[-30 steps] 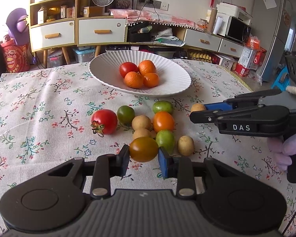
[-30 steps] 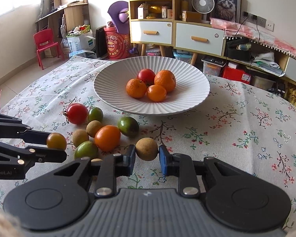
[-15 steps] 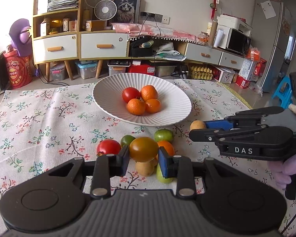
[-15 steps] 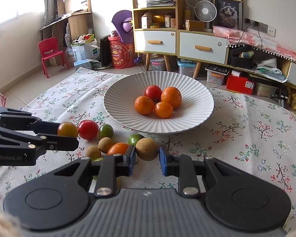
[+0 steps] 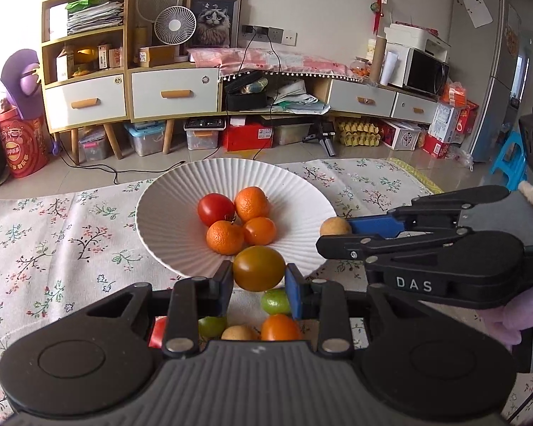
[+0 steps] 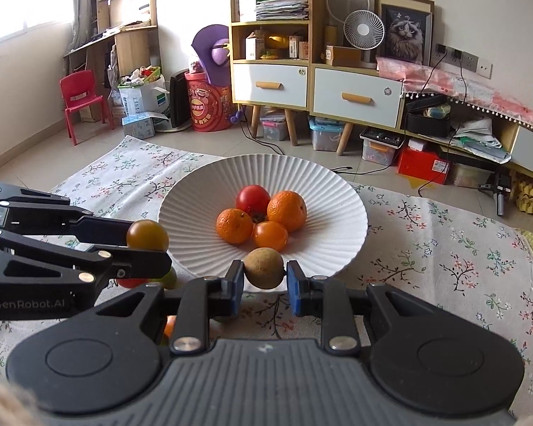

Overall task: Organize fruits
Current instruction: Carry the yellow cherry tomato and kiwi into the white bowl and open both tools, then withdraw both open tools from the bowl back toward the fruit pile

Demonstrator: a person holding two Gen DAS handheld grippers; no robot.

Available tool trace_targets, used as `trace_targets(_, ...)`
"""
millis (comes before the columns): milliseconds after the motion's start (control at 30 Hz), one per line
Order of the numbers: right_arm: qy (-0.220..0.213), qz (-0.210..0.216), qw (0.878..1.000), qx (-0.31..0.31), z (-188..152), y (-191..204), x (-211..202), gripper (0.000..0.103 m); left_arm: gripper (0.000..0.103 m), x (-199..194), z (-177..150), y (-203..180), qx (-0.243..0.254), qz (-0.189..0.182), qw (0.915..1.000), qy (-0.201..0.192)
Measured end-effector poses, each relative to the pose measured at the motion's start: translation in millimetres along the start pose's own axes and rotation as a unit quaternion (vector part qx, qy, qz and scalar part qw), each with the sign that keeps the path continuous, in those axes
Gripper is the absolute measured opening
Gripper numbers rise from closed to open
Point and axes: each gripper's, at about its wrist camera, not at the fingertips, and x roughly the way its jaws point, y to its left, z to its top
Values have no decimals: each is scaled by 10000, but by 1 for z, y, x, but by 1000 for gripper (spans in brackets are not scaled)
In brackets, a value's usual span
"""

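Note:
My left gripper (image 5: 259,269) is shut on a brownish-orange tomato (image 5: 258,268) and holds it above the near rim of the white ribbed bowl (image 5: 174,213). My right gripper (image 6: 264,272) is shut on a small tan round fruit (image 6: 264,268), also at the bowl's (image 6: 337,206) near rim. The bowl holds a red tomato (image 5: 215,208) and three orange fruits (image 5: 251,203). The right gripper with its tan fruit (image 5: 334,228) shows in the left wrist view; the left gripper with its tomato (image 6: 147,236) shows in the right wrist view.
Several loose fruits lie on the floral cloth (image 5: 35,241) under the grippers: a green tomato (image 5: 274,301), an orange one (image 5: 280,327), a tan one (image 5: 238,333) and a red one (image 5: 157,332). Cabinets and floor clutter stand beyond the table's far edge.
Both grippers have risen and moved forward with their fruits, from over the loose pile to the bowl's near rim. The loose fruits now lie below and behind the fingertips.

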Motion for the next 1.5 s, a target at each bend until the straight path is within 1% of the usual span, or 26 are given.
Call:
trace_targets(333, 148, -180, 9997, 112, 12, -21, 27, 23, 25, 31, 8, -3, 19, -23, 9999, 156)
trace_targets(600, 278, -185, 9993, 192, 14, -29, 45, 23, 25, 53, 12, -3, -5, 9, 9993, 373)
trace_targets(933, 385, -196, 9991, 34, 13, -28, 53, 23, 25, 64, 16, -2, 28, 5, 9991, 424)
trace_targets(1200, 439, -219, 9988, 10, 17, -25, 56, 24, 27, 61, 13, 0, 22, -16, 9992, 389)
trace_targets(1233, 431, -206, 9989, 10, 17, -25, 55, 25, 28, 60, 13, 0, 21, -27, 9992, 390)
trace_targets(1267, 418, -191, 9989, 13, 18, -26, 55, 26, 32, 60, 13, -1, 16, -33, 9992, 389)
trace_targets(1300, 404, -187, 9990, 17, 18, -25, 54, 30, 35, 58, 13, -1, 8, -41, 9993, 382)
trace_targets(1333, 399, -184, 9990, 25, 18, -25, 53, 33, 41, 57, 13, -1, 4, -43, 9993, 370)
trace_targets(1367, 383, -195, 9991, 42, 19, -24, 51, 39, 49, 55, 13, -1, 1, -45, 9994, 355)
trace_targets(1400, 364, -208, 9991, 56, 19, -24, 49, 43, 52, 53, 12, -1, -6, -46, 9995, 328)
trace_targets(1433, 341, -213, 9992, 69, 19, -25, 47, 45, 55, 50, 11, -1, -8, -57, 9995, 301)
trace_targets(1500, 298, -217, 9993, 88, 20, -24, 42, 55, 59, 44, 11, -2, 4, -77, 9996, 284)
